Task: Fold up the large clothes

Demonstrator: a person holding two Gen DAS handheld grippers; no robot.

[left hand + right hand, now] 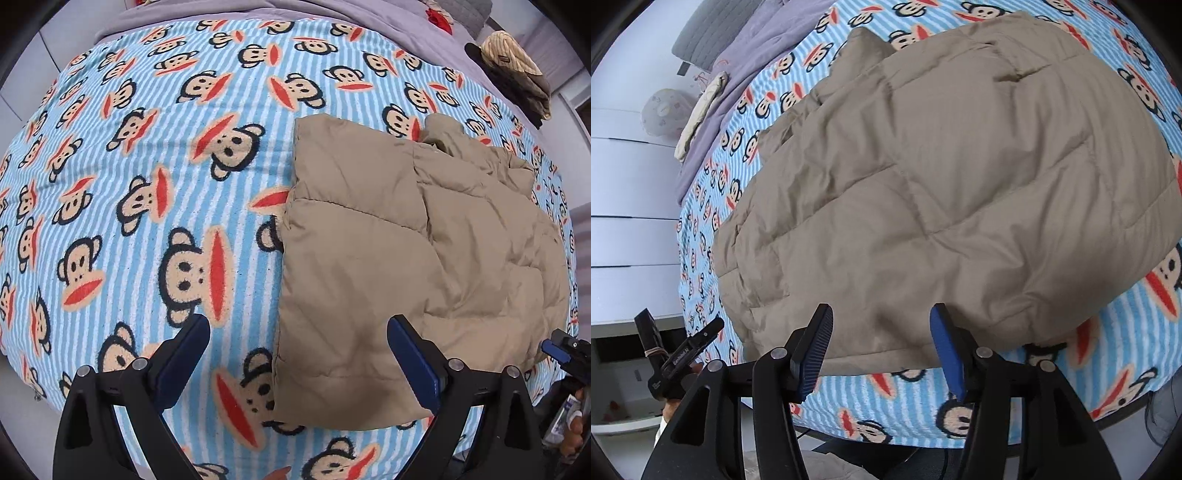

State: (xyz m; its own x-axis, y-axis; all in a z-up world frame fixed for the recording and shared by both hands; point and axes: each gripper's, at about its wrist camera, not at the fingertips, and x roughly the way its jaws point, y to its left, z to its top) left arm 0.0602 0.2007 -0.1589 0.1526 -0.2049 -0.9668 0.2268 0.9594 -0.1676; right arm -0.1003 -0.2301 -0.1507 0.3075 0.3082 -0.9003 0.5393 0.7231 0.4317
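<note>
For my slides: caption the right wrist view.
Open right gripper above folded tan puffer jacket on monkey-print blanket.

A monkey-print blanket [147, 184] covers the bed beside a lilac quilt [750, 62].

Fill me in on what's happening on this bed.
A person with a handheld gripper in each hand is folding a tan puffer jacket on a monkey-print blanket. The jacket lies folded into a rough rectangle. Both the left gripper and the right gripper are open above its near edge, holding nothing. A stack of folded clothes sits at the bed's far corner.
</note>
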